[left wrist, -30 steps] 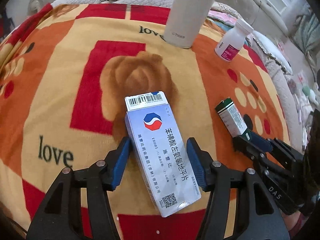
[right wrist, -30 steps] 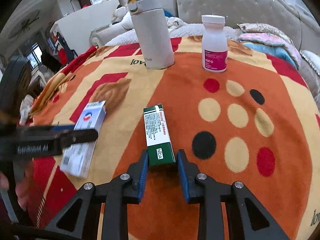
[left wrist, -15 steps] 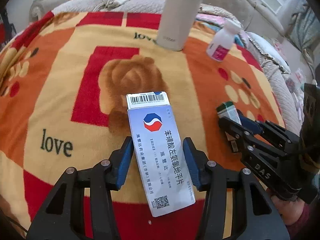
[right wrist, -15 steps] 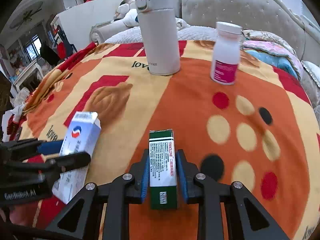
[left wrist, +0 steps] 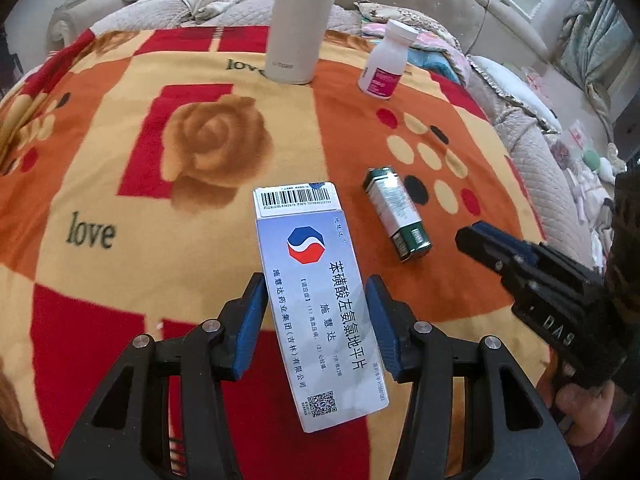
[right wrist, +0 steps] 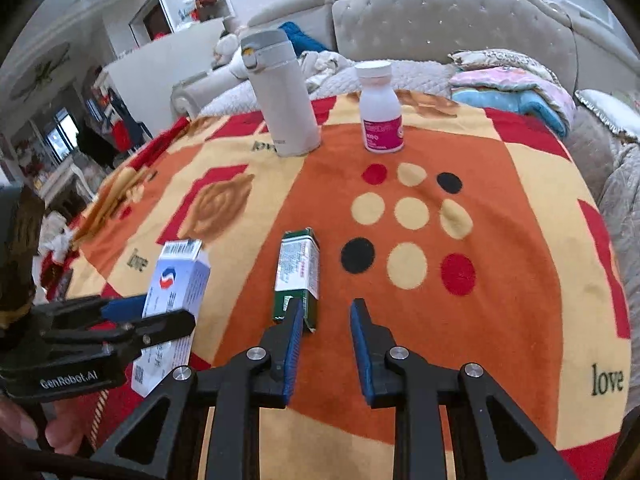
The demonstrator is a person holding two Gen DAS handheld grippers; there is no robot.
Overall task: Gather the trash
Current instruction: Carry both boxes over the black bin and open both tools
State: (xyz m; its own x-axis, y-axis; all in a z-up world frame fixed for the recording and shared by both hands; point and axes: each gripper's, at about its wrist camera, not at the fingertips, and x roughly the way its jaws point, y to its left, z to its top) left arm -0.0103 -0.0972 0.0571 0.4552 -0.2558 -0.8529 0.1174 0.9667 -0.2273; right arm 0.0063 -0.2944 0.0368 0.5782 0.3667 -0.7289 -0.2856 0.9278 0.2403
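Observation:
My left gripper (left wrist: 316,292) is shut on a white and blue medicine box (left wrist: 316,292) with a barcode end, held above the blanket; it also shows in the right wrist view (right wrist: 176,284). A green and white small box (left wrist: 396,216) lies flat on the orange blanket, also in the right wrist view (right wrist: 298,276). My right gripper (right wrist: 326,312) is open and empty; its left finger is beside the green box's near end, and the box lies left of the gap. The right gripper also shows in the left wrist view (left wrist: 480,240).
A tall white thermos (right wrist: 280,96) and a white pill bottle with a pink label (right wrist: 380,112) stand at the blanket's far side. The patterned orange, red and cream blanket (right wrist: 500,220) covers a bed with a tufted grey headboard (right wrist: 440,20) behind.
My right gripper has let go of the green box, opened and pulled back; the box lies on the blanket. My left gripper keeps hold of the white box, raised a little.

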